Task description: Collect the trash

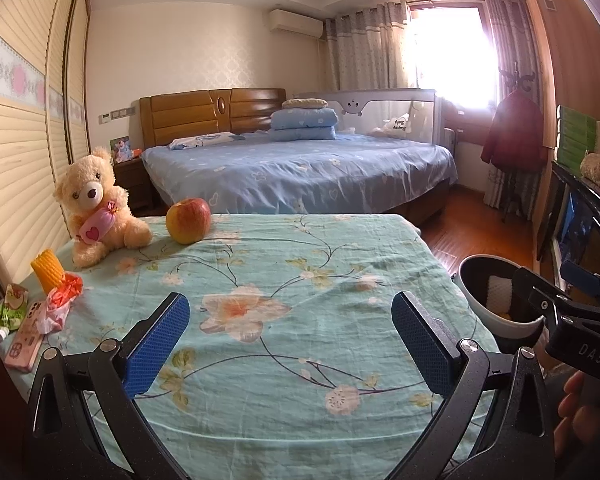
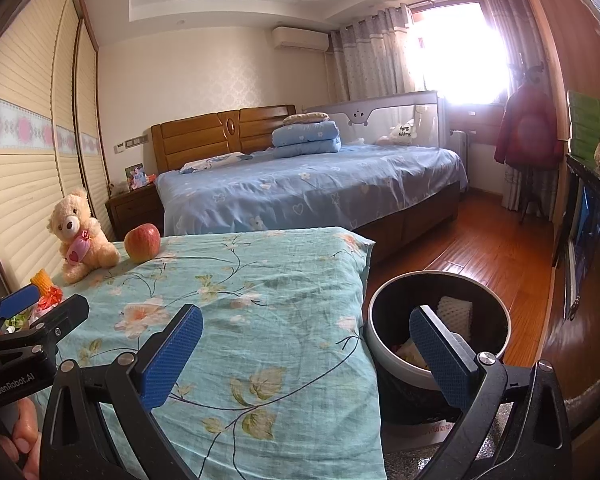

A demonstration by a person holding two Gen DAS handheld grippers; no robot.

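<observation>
Left wrist view: the left hand-held gripper (image 1: 290,344) is hovering released, blue pads spread wide and grasping nothing, over a desk (image 1: 300,420) draped in a teal floral cloth. At about nine o'clock from the pads, a small heap of litter is lying at the desk's left edge: a crumpled pink and orange wrapper (image 1: 62,304), a yellow foam fruit sleeve (image 1: 48,273) standing just behind it, and a green drink pouch (image 1: 10,307) beside a pink phone (image 1: 24,344). A teddy bear (image 1: 96,210) and an apple (image 1: 188,220) are sitting toward eleven o'clock and look like keepers rather than trash.

Right wrist view: the right hand-held gripper (image 2: 306,356) is also hanging released and empty, its right pad poised over the bin (image 2: 374,344) on the floor at three o'clock of the desk, where a white foam net (image 2: 454,312) and other scraps are already lying.

The wrapper is likely feather-light, soft and crinkly, so a pinch across its bunched middle should be holding it best; a hold on a loose edge risks it slipping out. The foam sleeve is probably springy and squashable, best taken across its ribbed body. The pouch may be slick; its capped neck looks the surest hold.
</observation>
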